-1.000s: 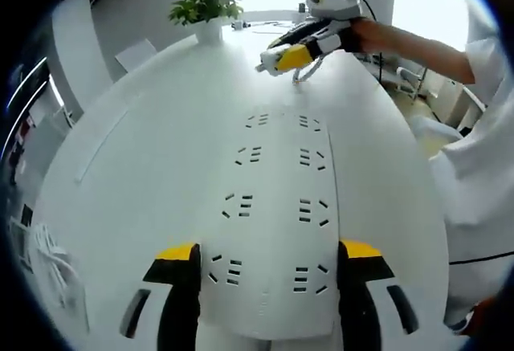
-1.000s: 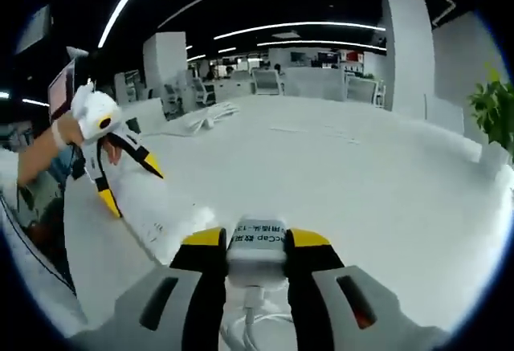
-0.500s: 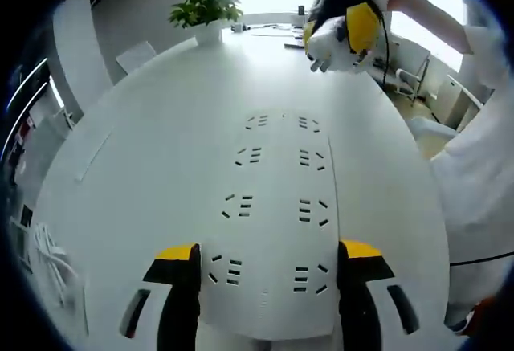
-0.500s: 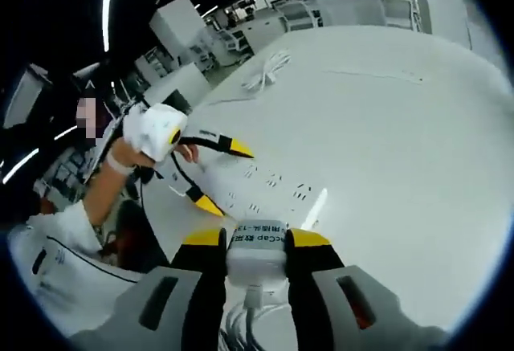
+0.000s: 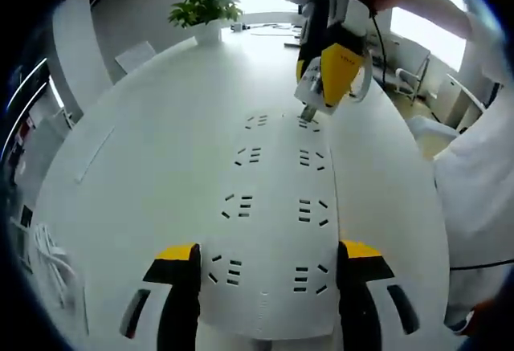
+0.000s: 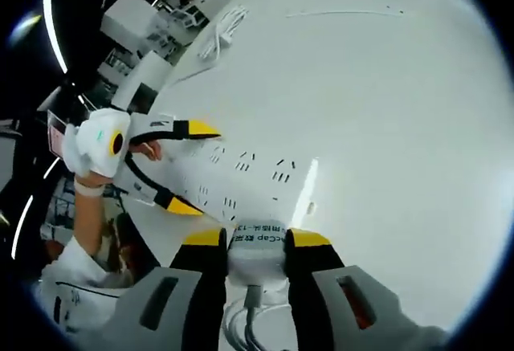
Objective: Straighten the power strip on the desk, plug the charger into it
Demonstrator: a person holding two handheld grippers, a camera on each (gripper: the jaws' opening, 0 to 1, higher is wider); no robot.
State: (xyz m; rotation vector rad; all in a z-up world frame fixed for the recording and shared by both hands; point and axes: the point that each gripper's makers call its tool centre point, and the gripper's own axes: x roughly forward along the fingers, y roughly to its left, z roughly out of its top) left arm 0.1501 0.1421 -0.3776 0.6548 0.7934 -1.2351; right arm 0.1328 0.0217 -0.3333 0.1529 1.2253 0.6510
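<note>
White desk point(image 5: 144, 126) fills the foreground, with a potted plant point(image 5: 206, 7) at its far edge and office rows beyond. On it lies the white power strip point(image 5: 273, 206), running lengthwise away from the left gripper point(image 5: 269, 267), whose jaws stand spread on either side of the strip's near end. The right gripper point(image 6: 255, 251) is clamped on the white charger point(image 6: 257, 251), its cable point(image 6: 249, 319) trailing back, and holds it pointed down just over the strip's far sockets.
</note>
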